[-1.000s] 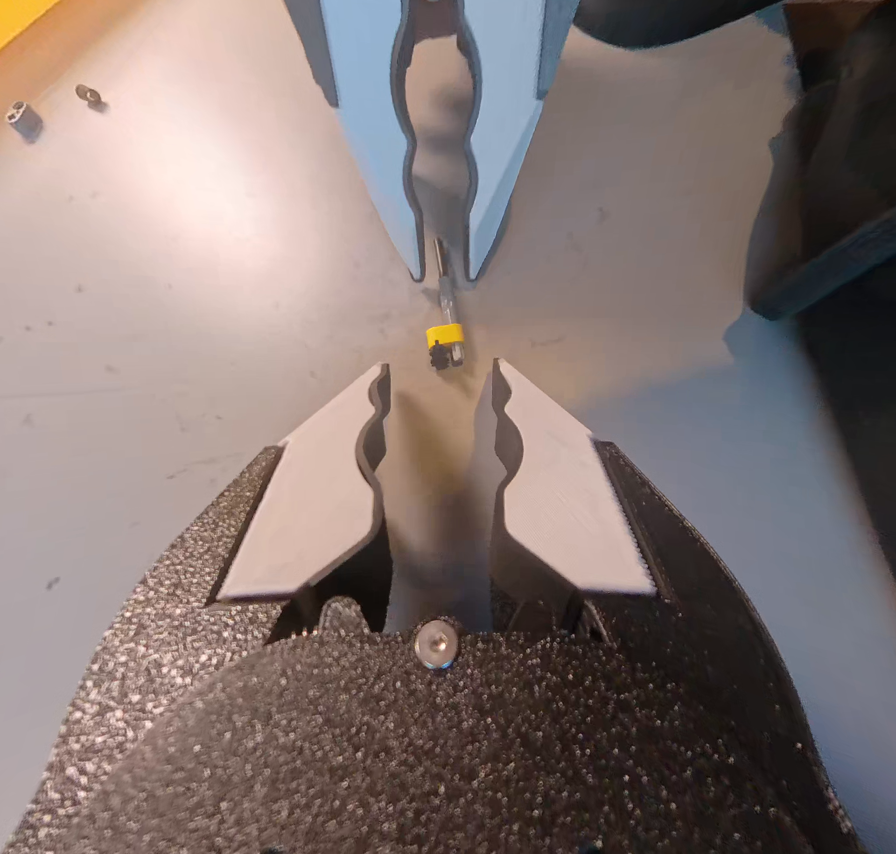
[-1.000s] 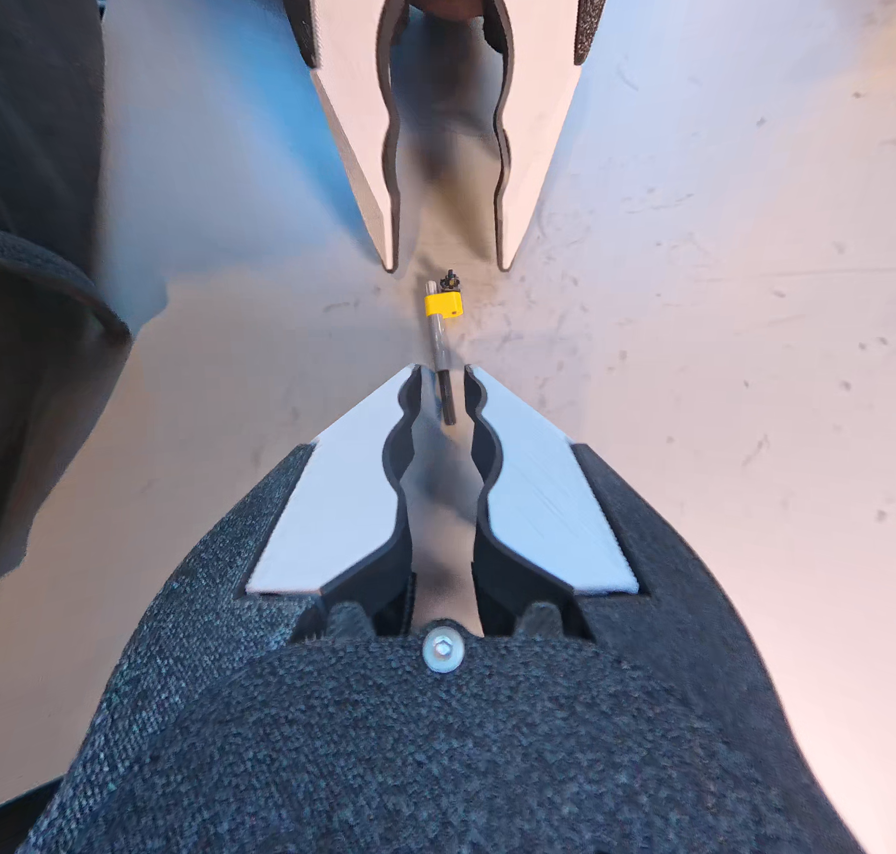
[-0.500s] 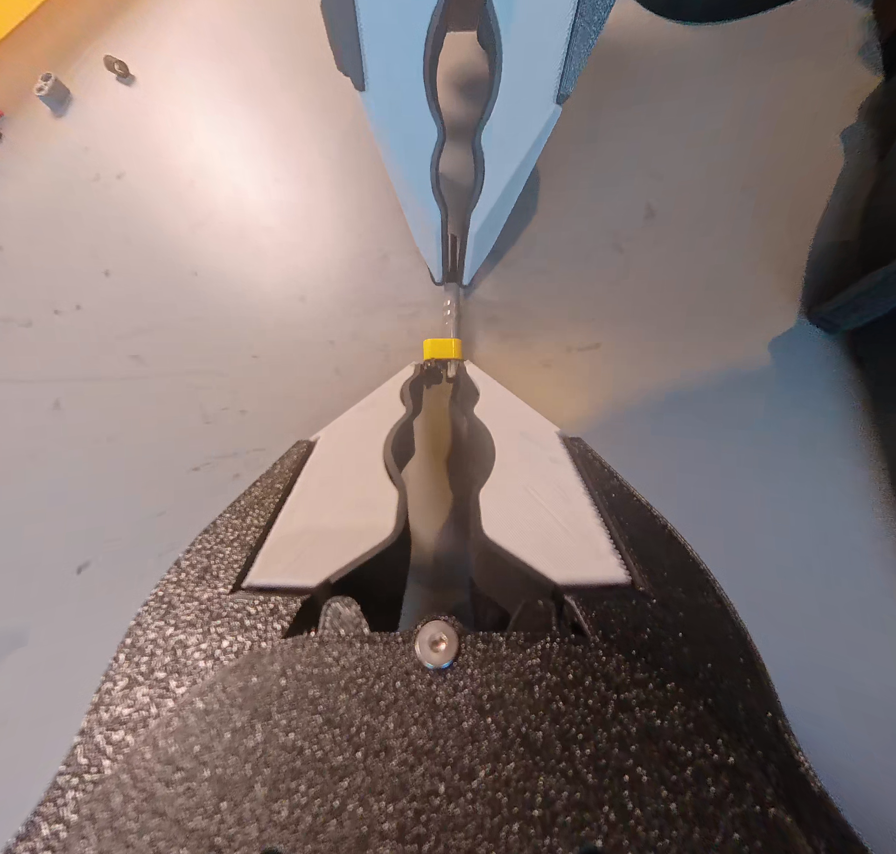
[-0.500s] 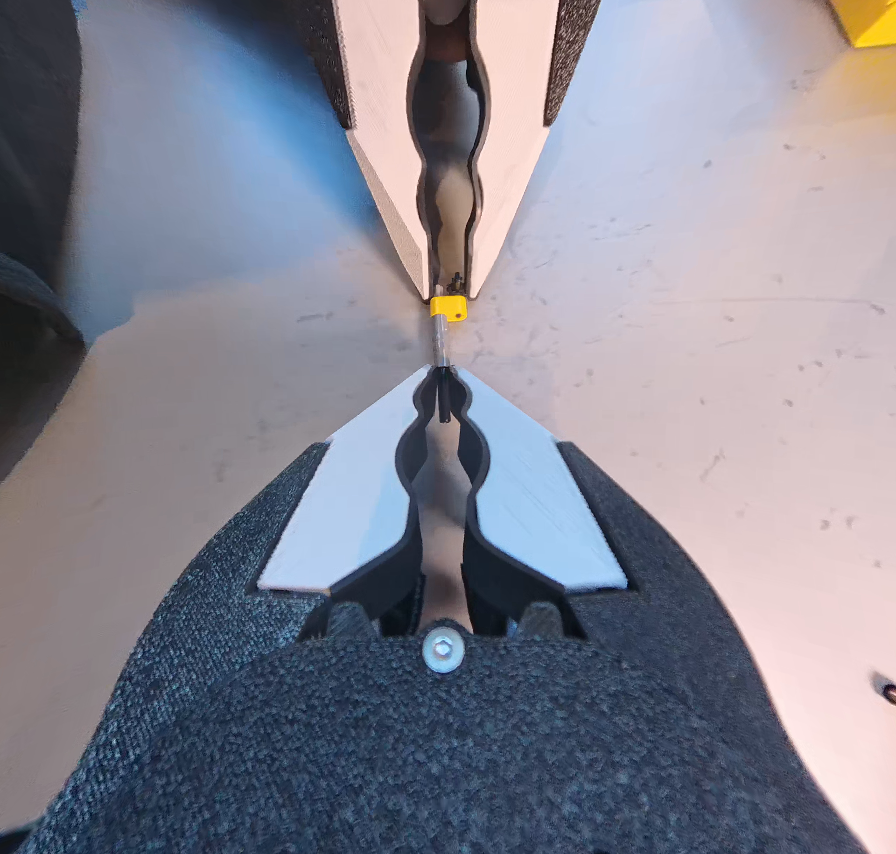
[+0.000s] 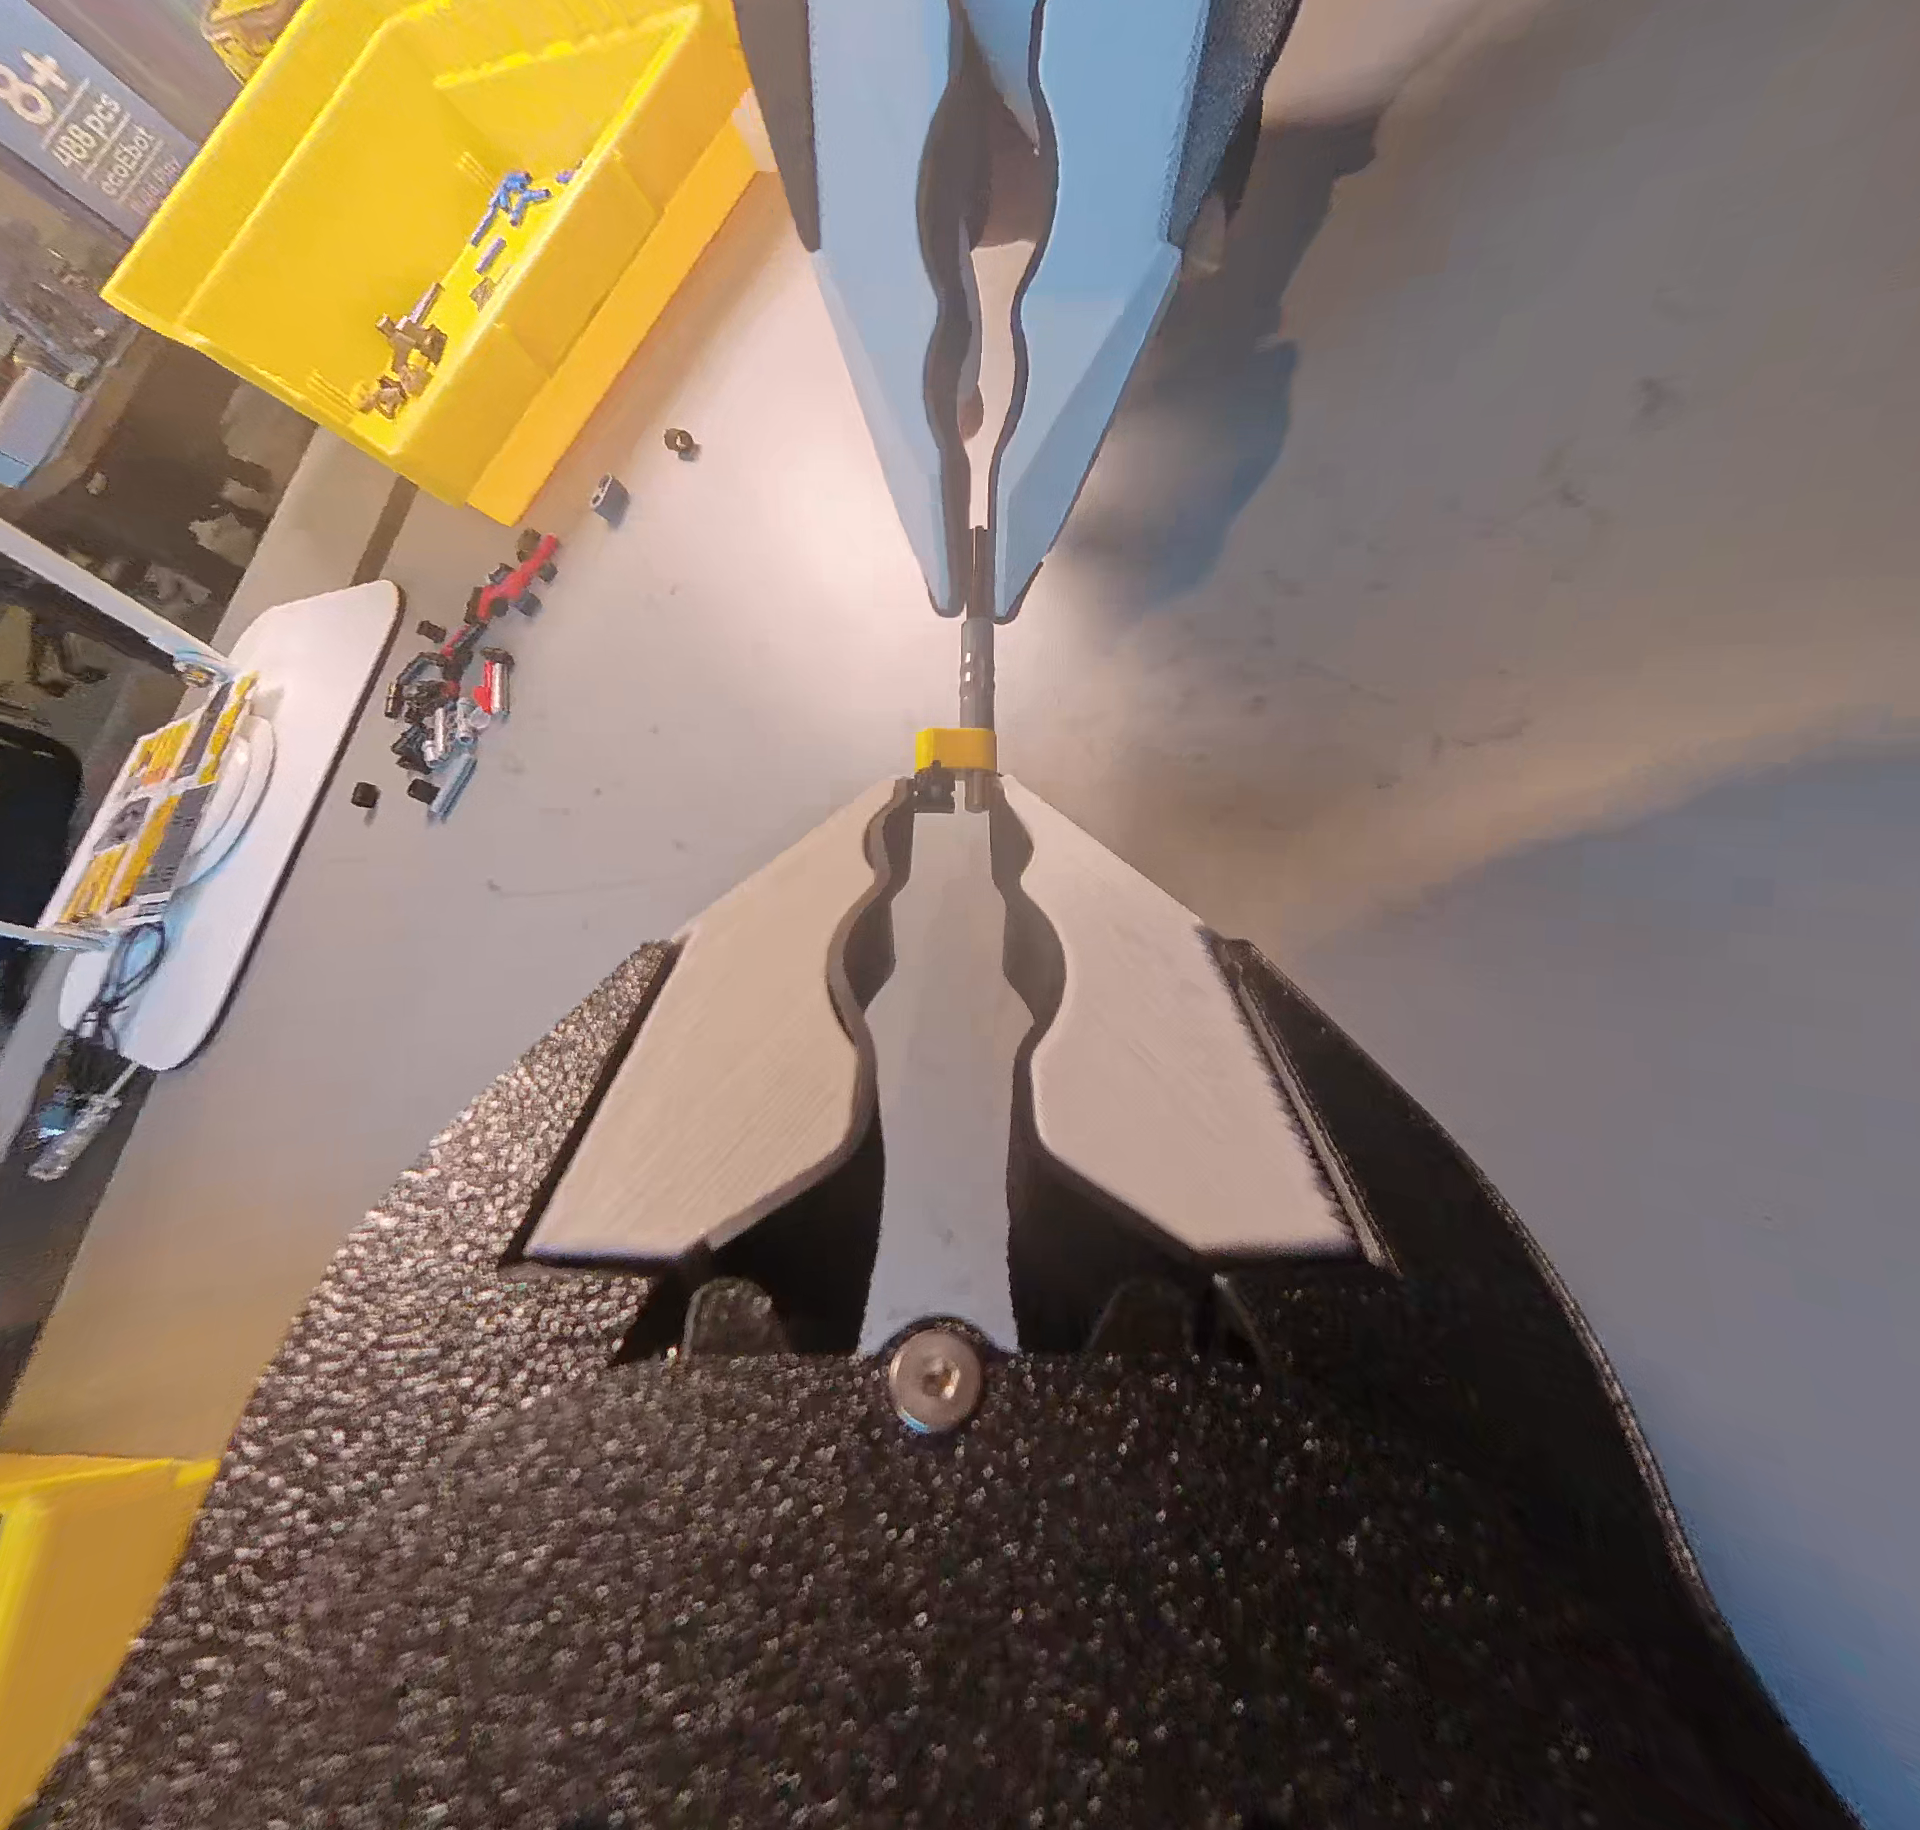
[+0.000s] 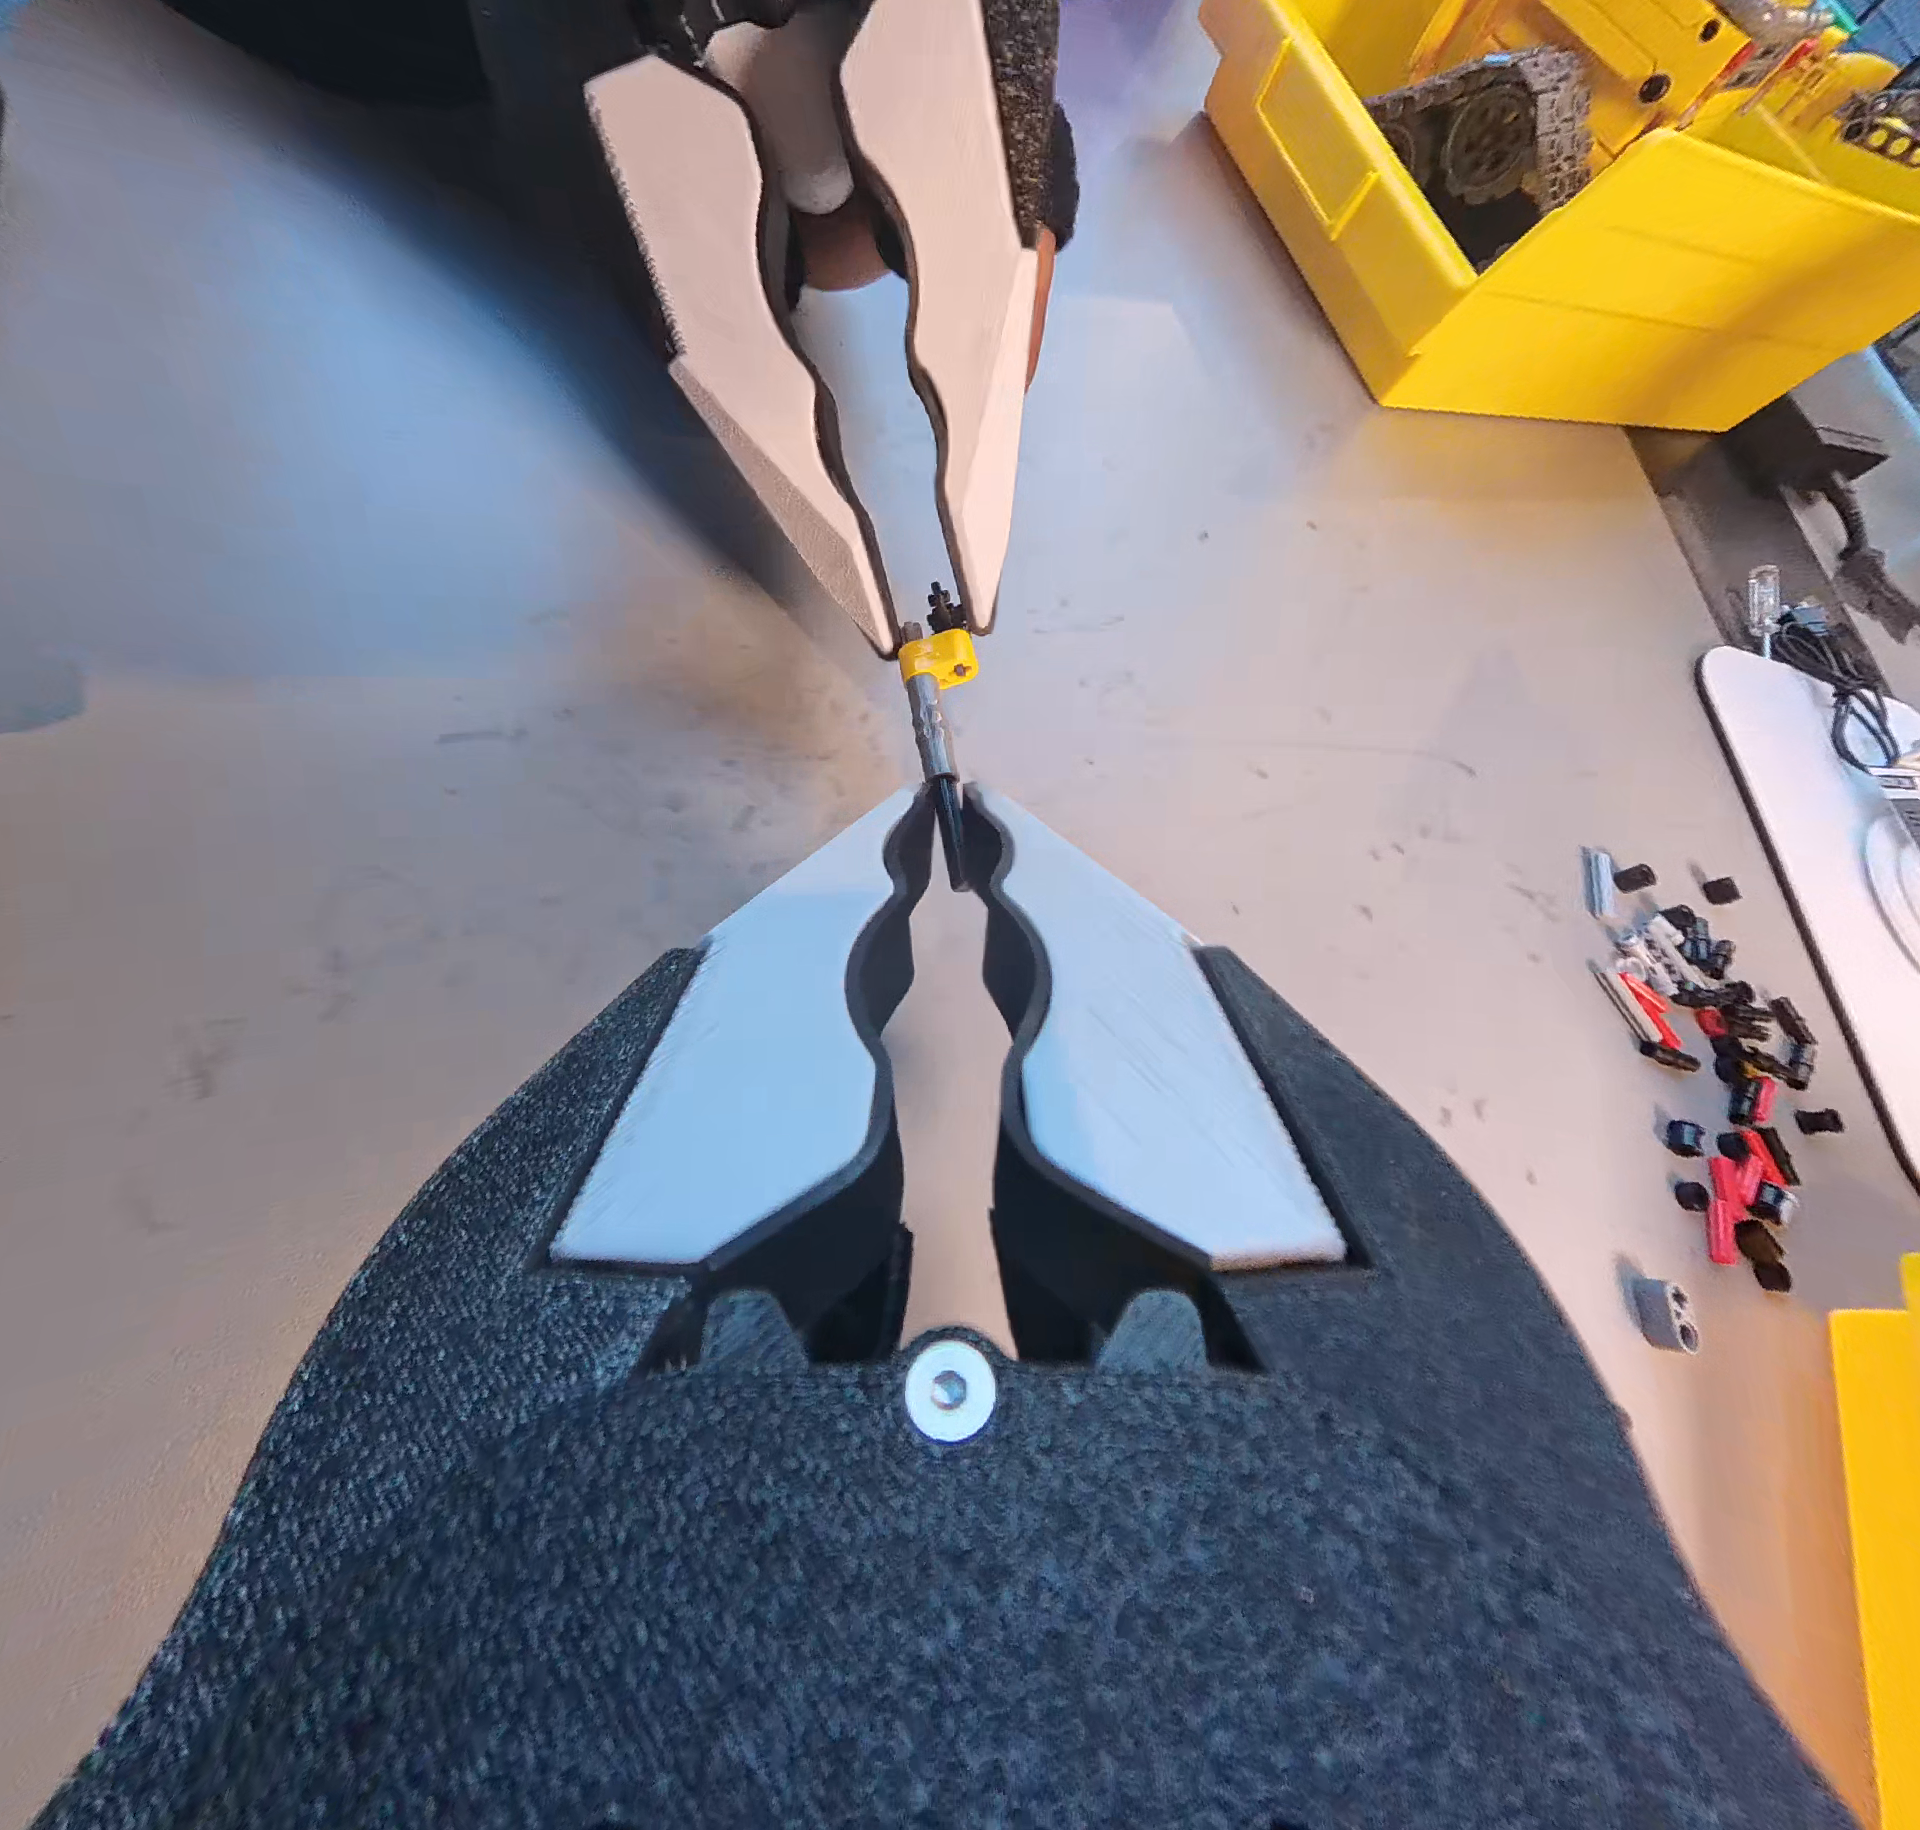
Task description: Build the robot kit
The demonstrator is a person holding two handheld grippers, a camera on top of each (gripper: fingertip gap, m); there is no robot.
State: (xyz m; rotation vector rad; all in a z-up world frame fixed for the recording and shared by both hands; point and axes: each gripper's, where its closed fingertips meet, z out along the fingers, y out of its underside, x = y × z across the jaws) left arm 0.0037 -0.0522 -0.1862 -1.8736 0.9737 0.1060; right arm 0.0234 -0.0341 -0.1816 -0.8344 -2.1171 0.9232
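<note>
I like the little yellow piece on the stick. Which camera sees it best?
The right wrist view: the yellow piece shows its top and side, clear of the left gripper. In the left wrist view only a thin yellow edge shows.

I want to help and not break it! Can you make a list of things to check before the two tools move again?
1. Left tool shut on the small yellow plastic connector end: ok.
2. Right tool shut on the thin black axle: ok.
3. Short grey metal-look sleeve sits in line between connector and axle: ok.
4. Part held up off the grey table: cannot tell.
5. Pile of loose black and red pieces well off to the side: ok.
6. Yellow plastic bin away from both tools: ok.
</note>
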